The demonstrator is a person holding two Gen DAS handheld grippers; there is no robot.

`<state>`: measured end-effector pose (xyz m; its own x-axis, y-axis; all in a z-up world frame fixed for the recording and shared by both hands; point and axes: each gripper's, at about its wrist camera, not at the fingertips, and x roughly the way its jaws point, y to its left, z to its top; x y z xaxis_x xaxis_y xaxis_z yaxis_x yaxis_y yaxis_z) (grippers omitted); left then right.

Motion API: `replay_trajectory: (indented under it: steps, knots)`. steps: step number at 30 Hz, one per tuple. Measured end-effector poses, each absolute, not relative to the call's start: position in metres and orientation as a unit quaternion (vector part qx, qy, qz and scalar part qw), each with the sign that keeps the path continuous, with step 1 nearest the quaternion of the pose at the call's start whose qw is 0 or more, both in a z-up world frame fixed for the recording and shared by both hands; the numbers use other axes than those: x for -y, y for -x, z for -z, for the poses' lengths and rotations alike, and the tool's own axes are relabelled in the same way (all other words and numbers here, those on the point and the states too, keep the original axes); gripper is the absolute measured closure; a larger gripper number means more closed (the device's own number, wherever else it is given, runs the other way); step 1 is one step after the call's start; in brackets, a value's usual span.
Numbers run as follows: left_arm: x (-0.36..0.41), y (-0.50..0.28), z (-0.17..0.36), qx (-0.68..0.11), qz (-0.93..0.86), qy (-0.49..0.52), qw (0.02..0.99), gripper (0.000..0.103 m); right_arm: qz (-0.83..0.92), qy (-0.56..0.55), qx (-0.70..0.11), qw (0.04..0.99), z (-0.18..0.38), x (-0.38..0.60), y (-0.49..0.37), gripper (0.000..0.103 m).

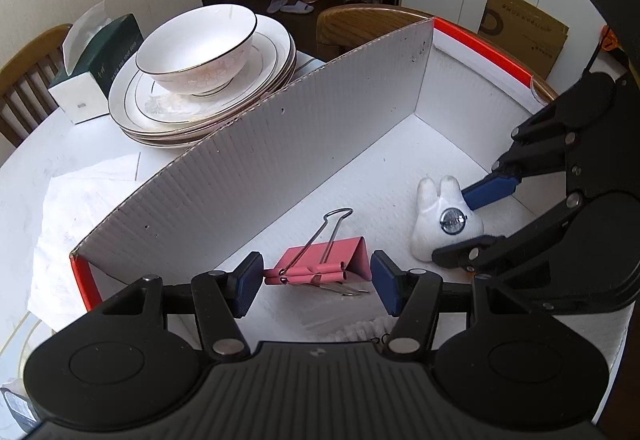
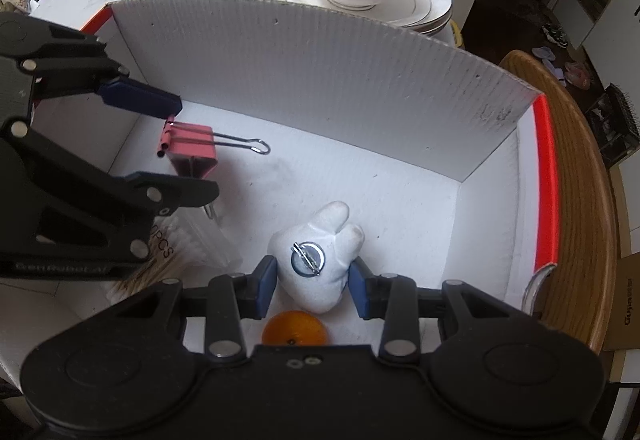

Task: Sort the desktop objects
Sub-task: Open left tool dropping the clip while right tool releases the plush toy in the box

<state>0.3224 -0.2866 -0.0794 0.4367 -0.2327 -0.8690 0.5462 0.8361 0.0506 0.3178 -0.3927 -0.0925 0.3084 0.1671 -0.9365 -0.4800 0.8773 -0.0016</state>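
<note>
Reaching down into a white cardboard box (image 1: 280,144), two hand-held claws each straddle one small thing on the box floor. The left claw (image 1: 318,280) stands partly open around a pink binder clip (image 1: 324,258); its blue pads sit just beside the clip's two ends, and a sliver of gap shows on each side, so it does not seem to grip yet. The clip lies near the box's long back wall, its body running across the claw from pad to pad, its wire handle pointing away toward that wall. The right claw (image 2: 312,282) is narrower, its pads at either flank of a white plush rabbit (image 2: 316,264) with a metal pin on it; whether they press the plush cannot be told. The rabbit lies further from the back wall than the clip, ears pointing away from the claw. An orange (image 2: 294,328) sits just behind the rabbit, under the right claw, and a pack of cotton swabs (image 2: 176,244) lies beside the clip.
</note>
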Motion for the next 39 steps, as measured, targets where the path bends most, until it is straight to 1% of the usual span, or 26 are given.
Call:
replay_trajectory:
  steps: [3, 6, 9, 13, 15, 18, 23, 33, 39]
  knots:
    - [0.286, -0.323, 0.079, -0.479, 0.234, -0.163, 0.830, 0.045, -0.203, 0.145, -0.557, 0.792, 0.095, 0.391, -0.317, 0.064]
    - [0.286, -0.322, 0.080, -0.482, 0.231, -0.165, 0.829, 0.044, -0.202, 0.148, -0.556, 0.792, 0.096, 0.390, -0.317, 0.064]
    - [0.284, -0.320, 0.081, -0.483, 0.231, -0.162, 0.829, 0.044, -0.202, 0.145, -0.555, 0.794, 0.096, 0.392, -0.315, 0.062]
    - [0.280, -0.318, 0.079, -0.483, 0.229, -0.154, 0.831, 0.044, -0.203, 0.145, -0.551, 0.797, 0.093, 0.395, -0.310, 0.056]
    - [0.278, -0.315, 0.077, -0.480, 0.231, -0.149, 0.833, 0.044, -0.205, 0.140, -0.549, 0.798, 0.091, 0.397, -0.309, 0.055]
    - [0.275, -0.311, 0.070, -0.471, 0.233, -0.139, 0.840, 0.032, -0.209, 0.137, -0.546, 0.800, 0.088, 0.402, -0.306, 0.052]
    - [0.266, -0.305, 0.059, -0.463, 0.237, -0.118, 0.846, 0.032, -0.212, 0.127, -0.533, 0.809, 0.080, 0.408, -0.297, 0.043]
    - [0.252, -0.276, 0.027, -0.426, 0.250, -0.084, 0.865, 0.032, -0.233, 0.104, -0.498, 0.829, 0.050, 0.415, -0.279, 0.040]
    - [0.239, -0.257, 0.010, -0.401, 0.248, -0.074, 0.879, 0.032, -0.254, 0.082, -0.463, 0.845, 0.027, 0.408, -0.257, 0.036]
